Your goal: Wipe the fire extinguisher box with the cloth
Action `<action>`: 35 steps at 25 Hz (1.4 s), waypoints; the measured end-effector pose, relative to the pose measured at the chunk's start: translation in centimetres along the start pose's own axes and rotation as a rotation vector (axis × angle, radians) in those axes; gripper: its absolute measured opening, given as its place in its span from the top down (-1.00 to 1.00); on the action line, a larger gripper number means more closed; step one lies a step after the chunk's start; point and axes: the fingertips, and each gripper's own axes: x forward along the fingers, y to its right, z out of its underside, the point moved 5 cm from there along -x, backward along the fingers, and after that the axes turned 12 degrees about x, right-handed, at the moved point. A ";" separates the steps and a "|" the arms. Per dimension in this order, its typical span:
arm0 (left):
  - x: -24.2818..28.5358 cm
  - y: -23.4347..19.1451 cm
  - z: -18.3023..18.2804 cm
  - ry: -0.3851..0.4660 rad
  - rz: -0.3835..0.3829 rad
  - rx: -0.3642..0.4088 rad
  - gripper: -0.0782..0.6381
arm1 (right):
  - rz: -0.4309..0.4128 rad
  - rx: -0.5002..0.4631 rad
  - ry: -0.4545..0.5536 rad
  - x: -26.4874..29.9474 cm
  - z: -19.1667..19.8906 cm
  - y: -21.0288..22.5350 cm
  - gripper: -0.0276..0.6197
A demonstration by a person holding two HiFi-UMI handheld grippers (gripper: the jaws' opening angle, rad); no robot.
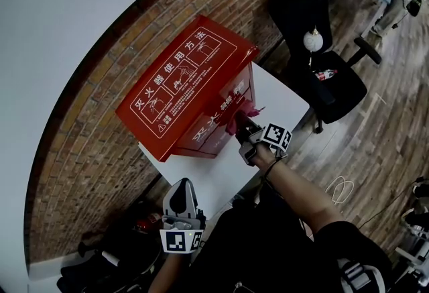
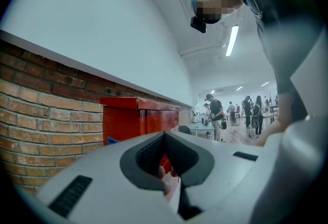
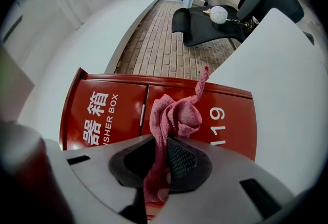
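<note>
The red fire extinguisher box (image 1: pixel 184 87) stands on a white table (image 1: pixel 281 100) against the brick wall, white lettering on its lid and front doors (image 3: pixel 118 110). My right gripper (image 1: pixel 242 129) is shut on a pink cloth (image 3: pixel 171 115), bunched at the front of the box near its middle seam; the cloth (image 1: pixel 241 114) shows at the box's front face. My left gripper (image 1: pixel 181 201) hangs low beside the table's near-left corner, away from the box, jaws shut with nothing between them; its own view shows the box (image 2: pixel 130 120) side-on ahead.
A black office chair (image 1: pixel 318 50) with a white round object and a small bottle on its seat stands right of the table. Brick wall (image 1: pixel 87 151) runs behind the box. Dark bags lie on the floor at lower left. People stand far off in the room.
</note>
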 end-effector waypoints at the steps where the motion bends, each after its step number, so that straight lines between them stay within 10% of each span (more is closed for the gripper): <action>1: 0.0 0.0 0.0 0.001 0.001 0.001 0.67 | -0.005 0.001 -0.002 0.0 0.0 -0.2 0.71; 35: -0.1 0.4 -0.3 0.067 0.012 0.004 0.67 | -0.201 -0.018 -0.010 -1.0 1.7 -11.0 0.71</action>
